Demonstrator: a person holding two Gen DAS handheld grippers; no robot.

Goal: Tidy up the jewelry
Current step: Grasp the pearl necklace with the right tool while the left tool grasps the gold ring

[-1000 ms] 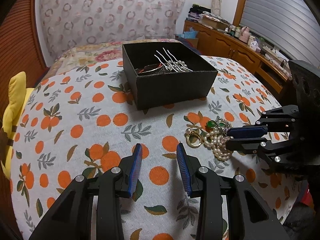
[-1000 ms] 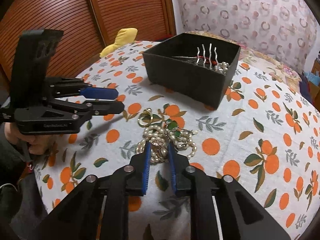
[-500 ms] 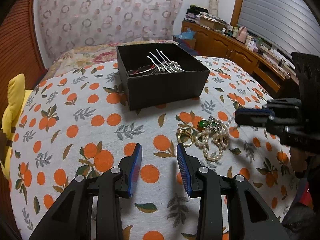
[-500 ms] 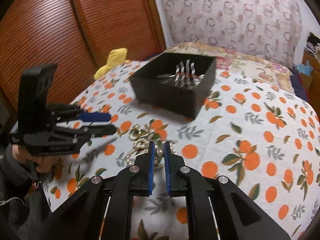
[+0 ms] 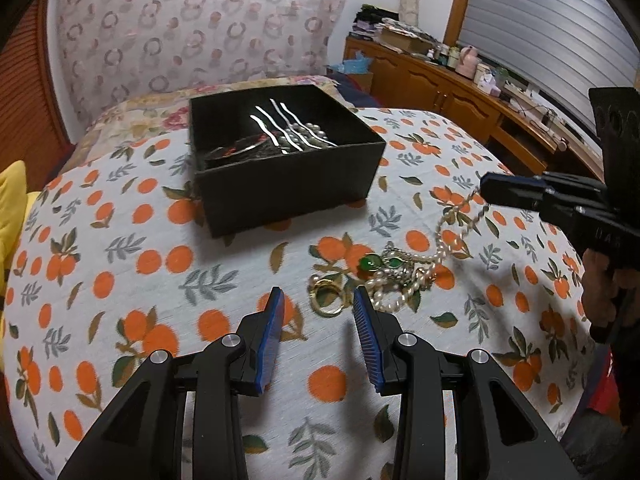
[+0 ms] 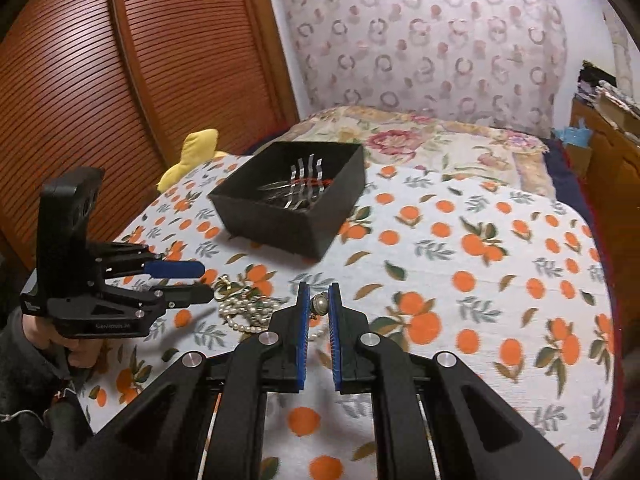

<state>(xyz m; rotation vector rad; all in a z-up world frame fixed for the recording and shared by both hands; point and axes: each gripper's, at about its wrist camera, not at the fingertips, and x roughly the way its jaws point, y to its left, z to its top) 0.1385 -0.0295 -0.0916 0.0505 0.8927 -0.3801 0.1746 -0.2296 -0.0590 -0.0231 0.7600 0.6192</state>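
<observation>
Right wrist view shows the right gripper [image 6: 319,305] pinching a pearl necklace [image 5: 448,240] whose strand trails into the jewelry pile [image 5: 384,276] before the open black cardboard box [image 5: 288,184]; the left gripper [image 5: 318,304] hangs spread and empty. Lifting further may drag tangled pieces, or the beads could slip free.

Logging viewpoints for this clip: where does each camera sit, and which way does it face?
Left wrist: on the left gripper, looking down the bed at the box and jewelry pile; own open jaws below, right gripper and its hand at right.
Right wrist: on the right gripper, jaws shut on a pearl strand; left gripper and sleeve at left.
Shared: box, pile, orange-print cloth.
</observation>
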